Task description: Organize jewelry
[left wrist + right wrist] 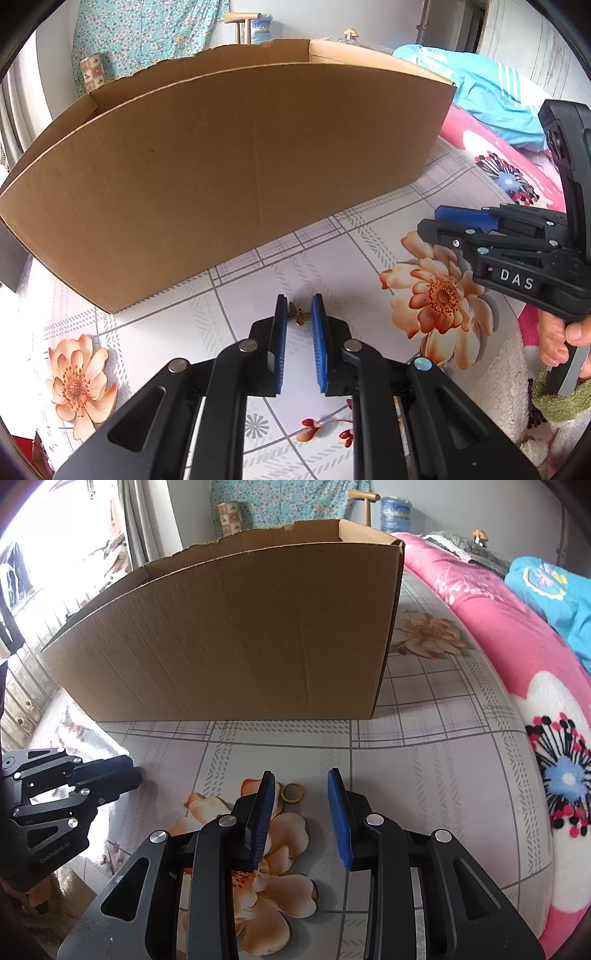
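1. Left gripper (299, 314): its blue-padded fingers (280, 325) stand a narrow gap apart, with a small bronze butterfly-shaped metal charm (298, 313) between the tips. The pads do not appear to press on it, and I cannot tell whether it is lifted or lies on the cloth.
2. Right gripper (301, 794): the fingers (338, 812) stand well apart with nothing clamped. A small round gold-rimmed ring-like trinket (291, 793) lies on the cloth just inside the left finger, touching or nearly so.
3. Surface: both pieces rest on a desk covered in a white checked cloth printed with orange flowers (369, 258).
4. Beyond: a large open brown cardboard box (236, 635) stands just behind both grippers; its inside is hidden.
5. Step in hand, as judged: picking up one piece per gripper.
6. Next move, as judged: centre the right gripper on the trinket, close both grippers firmly, then lift over the box's tall near wall. Both items are small and flat, so slipping is the risk.
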Demonstrator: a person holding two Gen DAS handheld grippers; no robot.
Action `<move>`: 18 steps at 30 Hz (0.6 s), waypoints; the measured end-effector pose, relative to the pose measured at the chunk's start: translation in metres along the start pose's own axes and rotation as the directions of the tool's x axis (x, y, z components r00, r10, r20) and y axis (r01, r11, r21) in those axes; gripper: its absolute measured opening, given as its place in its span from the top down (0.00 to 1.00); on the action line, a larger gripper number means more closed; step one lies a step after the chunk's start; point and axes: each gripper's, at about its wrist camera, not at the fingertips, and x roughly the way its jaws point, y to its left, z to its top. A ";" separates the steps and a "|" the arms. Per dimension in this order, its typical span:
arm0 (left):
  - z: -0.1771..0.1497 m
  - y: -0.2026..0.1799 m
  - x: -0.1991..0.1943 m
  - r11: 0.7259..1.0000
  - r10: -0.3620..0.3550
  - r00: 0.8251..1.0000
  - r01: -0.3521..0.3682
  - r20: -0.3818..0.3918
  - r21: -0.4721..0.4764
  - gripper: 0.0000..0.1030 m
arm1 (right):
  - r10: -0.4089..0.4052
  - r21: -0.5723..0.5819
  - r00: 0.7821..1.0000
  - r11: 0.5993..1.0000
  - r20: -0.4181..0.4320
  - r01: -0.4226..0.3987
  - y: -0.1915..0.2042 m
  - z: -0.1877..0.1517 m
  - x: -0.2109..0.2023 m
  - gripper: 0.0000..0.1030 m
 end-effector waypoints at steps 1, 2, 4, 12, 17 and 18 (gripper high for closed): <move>0.000 0.000 0.000 1.000 0.000 1.000 0.000 0.001 -0.001 0.88 | -0.010 -0.008 1.000 1.000 -0.003 0.010 0.002 0.001 0.000 0.71; 0.000 0.001 0.000 1.000 0.000 1.000 0.000 0.001 -0.001 0.88 | -0.016 -0.015 1.000 1.000 -0.005 0.016 0.004 0.001 0.001 0.71; 0.000 0.001 -0.001 1.000 0.001 1.000 -0.001 0.003 0.001 0.88 | -0.023 -0.025 1.000 0.999 -0.007 0.023 0.006 0.000 0.001 0.71; 0.000 0.003 -0.001 1.000 0.001 1.000 -0.001 0.003 0.000 0.88 | -0.035 -0.040 0.999 0.999 -0.009 0.035 0.018 -0.001 0.002 0.71; 0.000 0.002 -0.001 1.000 0.004 1.000 -0.004 0.002 0.001 0.88 | -0.048 -0.051 0.999 0.998 -0.006 0.048 0.024 -0.002 0.002 0.77; 0.000 0.003 -0.001 1.000 0.004 1.000 -0.004 0.002 0.002 0.88 | -0.050 -0.050 0.999 0.998 -0.006 0.050 0.025 -0.002 0.001 0.79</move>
